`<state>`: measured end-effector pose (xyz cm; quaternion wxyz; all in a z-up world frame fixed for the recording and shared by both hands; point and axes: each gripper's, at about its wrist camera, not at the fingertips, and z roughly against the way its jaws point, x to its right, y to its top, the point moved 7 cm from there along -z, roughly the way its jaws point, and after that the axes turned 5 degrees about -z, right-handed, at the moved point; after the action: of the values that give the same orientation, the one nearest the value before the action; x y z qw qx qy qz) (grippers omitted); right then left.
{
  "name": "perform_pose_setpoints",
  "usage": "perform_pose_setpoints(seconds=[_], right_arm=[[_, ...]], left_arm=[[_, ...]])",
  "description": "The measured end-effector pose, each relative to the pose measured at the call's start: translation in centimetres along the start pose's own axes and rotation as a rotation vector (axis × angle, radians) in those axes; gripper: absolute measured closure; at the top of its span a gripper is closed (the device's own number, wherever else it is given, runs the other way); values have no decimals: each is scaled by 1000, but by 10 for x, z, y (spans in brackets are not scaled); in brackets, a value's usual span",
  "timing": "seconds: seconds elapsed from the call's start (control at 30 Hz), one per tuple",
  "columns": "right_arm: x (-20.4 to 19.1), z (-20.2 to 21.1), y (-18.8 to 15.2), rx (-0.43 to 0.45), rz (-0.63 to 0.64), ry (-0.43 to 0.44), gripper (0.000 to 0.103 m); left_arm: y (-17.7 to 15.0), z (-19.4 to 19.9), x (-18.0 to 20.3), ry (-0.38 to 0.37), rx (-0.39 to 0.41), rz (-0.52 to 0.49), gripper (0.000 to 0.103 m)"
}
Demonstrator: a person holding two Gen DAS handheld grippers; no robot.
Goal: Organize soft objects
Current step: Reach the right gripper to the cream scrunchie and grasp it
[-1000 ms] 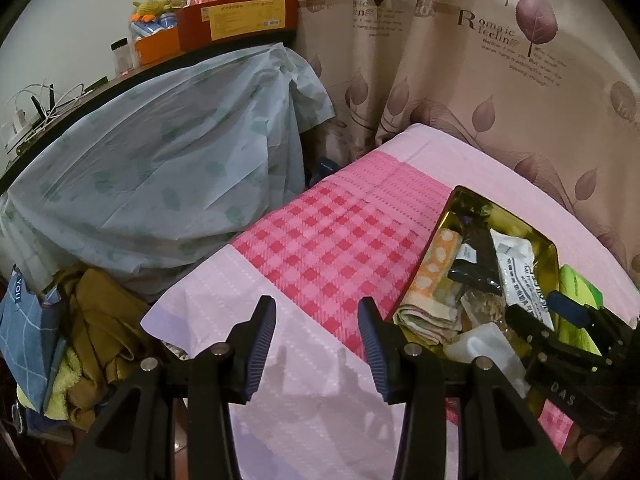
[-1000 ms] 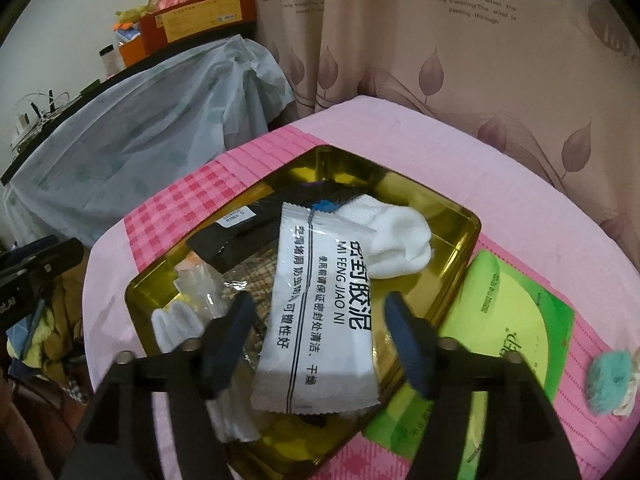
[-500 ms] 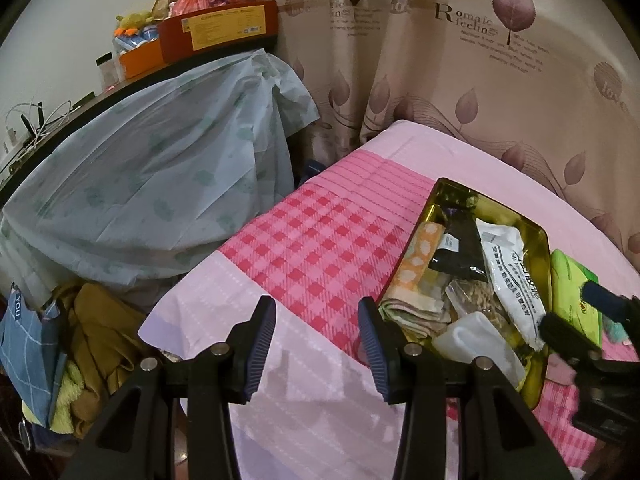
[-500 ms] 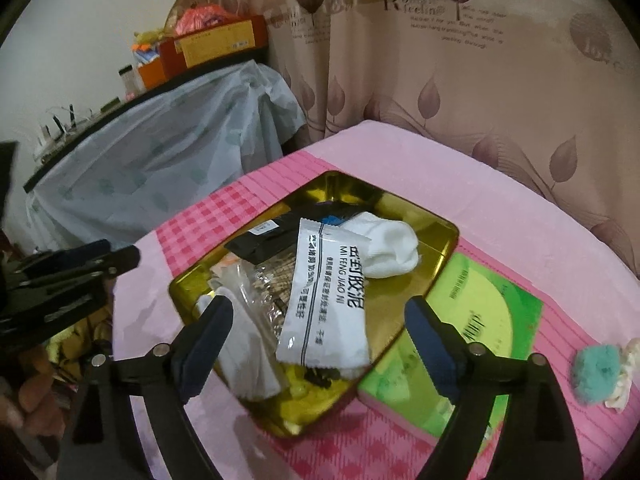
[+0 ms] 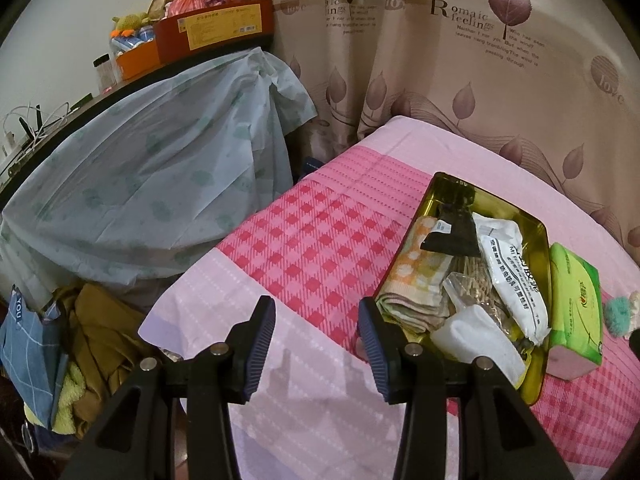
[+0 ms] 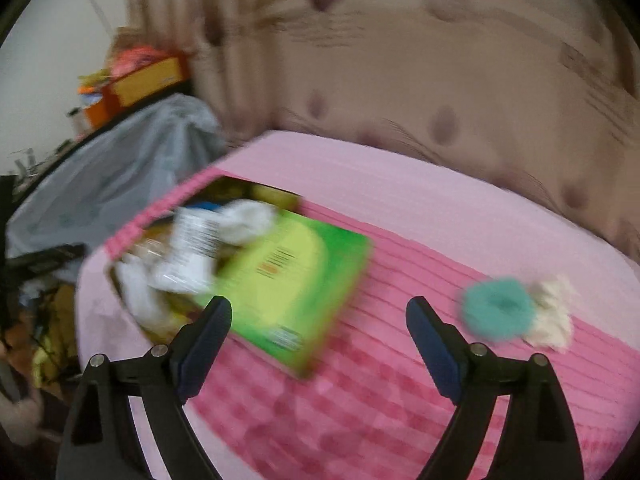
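Observation:
A yellow tray (image 5: 536,384) on the pink cloth holds a folded orange towel (image 5: 416,276), a white packet (image 5: 512,276), a black packet and other soft items. A green tissue pack (image 5: 576,304) lies right of it. My left gripper (image 5: 316,344) is open and empty, just left of the tray's near corner. In the blurred right wrist view my right gripper (image 6: 320,344) is wide open and empty above the cloth, between the green pack (image 6: 292,280) and a teal fluffy ring (image 6: 498,308) with a white fluffy piece (image 6: 552,316).
A pale blue sheet (image 5: 152,184) covers furniture left of the table. Clothes (image 5: 92,340) are piled below it. A patterned curtain (image 5: 460,60) hangs behind. Boxes (image 5: 216,28) sit on a shelf at the back left.
My right gripper has pulled back from over the tray, opened wider and swung right toward the teal ring. My left gripper has shifted slightly, staying open.

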<state>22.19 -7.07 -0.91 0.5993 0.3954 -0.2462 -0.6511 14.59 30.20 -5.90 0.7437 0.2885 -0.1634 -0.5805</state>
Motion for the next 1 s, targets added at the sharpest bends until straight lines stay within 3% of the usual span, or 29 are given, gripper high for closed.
perform_pose_setpoints(seconds=[0.33, 0.5, 0.8, 0.93, 1.0], right_arm=[[163, 4, -50, -44, -168, -271, 16], [216, -2, -58, -30, -271, -309, 16], [254, -38, -28, -18, -311, -344, 17], [268, -60, -27, -54, -319, -361, 34], [272, -68, -33, -74, -318, -359, 35]], left_arm=[[-2, 1, 1, 3, 14, -5, 59], [-5, 0, 3, -7, 17, -8, 59], [-2, -2, 10, 12, 30, -46, 59], [-2, -11, 10, 36, 8, -59, 59], [-3, -15, 10, 39, -6, -63, 59]])
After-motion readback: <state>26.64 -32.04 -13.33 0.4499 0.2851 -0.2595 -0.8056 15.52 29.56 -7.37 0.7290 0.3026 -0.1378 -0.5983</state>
